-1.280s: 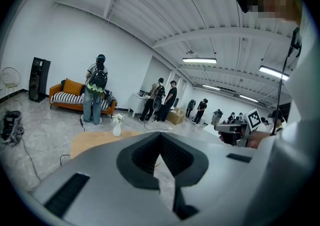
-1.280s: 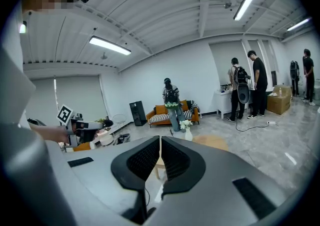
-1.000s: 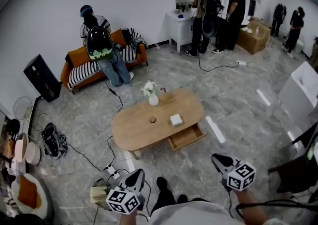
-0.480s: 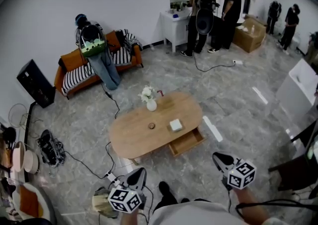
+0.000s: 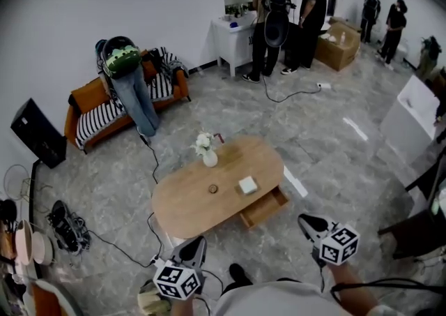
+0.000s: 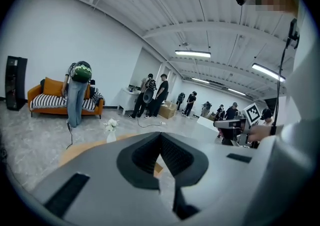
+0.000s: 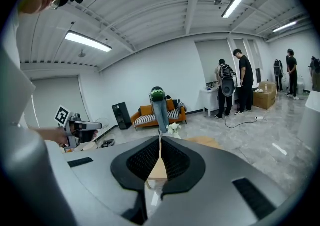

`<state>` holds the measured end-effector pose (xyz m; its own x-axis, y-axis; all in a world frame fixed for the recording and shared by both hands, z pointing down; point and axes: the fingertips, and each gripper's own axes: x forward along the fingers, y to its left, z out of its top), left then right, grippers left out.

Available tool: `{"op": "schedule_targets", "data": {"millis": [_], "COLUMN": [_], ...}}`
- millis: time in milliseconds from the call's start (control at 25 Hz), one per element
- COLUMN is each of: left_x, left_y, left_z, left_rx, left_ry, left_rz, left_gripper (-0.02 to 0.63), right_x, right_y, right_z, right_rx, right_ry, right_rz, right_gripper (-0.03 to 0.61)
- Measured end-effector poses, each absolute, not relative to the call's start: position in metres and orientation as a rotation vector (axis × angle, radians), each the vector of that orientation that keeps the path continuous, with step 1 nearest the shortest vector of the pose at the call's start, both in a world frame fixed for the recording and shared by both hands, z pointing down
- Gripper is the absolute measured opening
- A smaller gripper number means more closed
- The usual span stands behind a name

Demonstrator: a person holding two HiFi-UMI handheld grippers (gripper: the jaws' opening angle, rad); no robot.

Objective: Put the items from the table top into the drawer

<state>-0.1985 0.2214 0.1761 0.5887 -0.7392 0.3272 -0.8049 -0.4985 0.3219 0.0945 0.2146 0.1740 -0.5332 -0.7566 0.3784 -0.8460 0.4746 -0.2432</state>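
Shows left gripper [image 5: 194, 243] pinched together, nothing between the jaws; same for right gripper [image 5: 307, 222]. Puts both on the near side of the wooden table [image 5: 188, 206], well apart from it. Finds white box [image 5: 247, 185] and small round item [image 5: 213, 188] on the table top, vase of flowers [image 5: 208, 151] near its far edge. Has drawer [image 5: 263, 208] pulled open from the table's near side, just beside the box.

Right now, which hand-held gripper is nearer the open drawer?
Right. The right hand-held gripper hovers just lower-right of the drawer; the left hand-held gripper is farther off, lower-left.
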Motion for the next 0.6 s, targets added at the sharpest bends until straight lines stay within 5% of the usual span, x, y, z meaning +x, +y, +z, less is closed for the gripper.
{"op": "schedule_targets", "data": {"millis": [600], "left_x": [-0.239], "left_y": [0.147], "left_z": [0.187], "left_rx": [2.452], "left_ry": [-1.101], "left_rz": [0.257], "left_gripper": [0.0], "right_x": [0.049], "right_y": [0.166], "right_z": [0.185], "right_rx": [1.477], "right_ry": [-2.453], "right_rz": [0.627], "right_gripper": [0.035]}}
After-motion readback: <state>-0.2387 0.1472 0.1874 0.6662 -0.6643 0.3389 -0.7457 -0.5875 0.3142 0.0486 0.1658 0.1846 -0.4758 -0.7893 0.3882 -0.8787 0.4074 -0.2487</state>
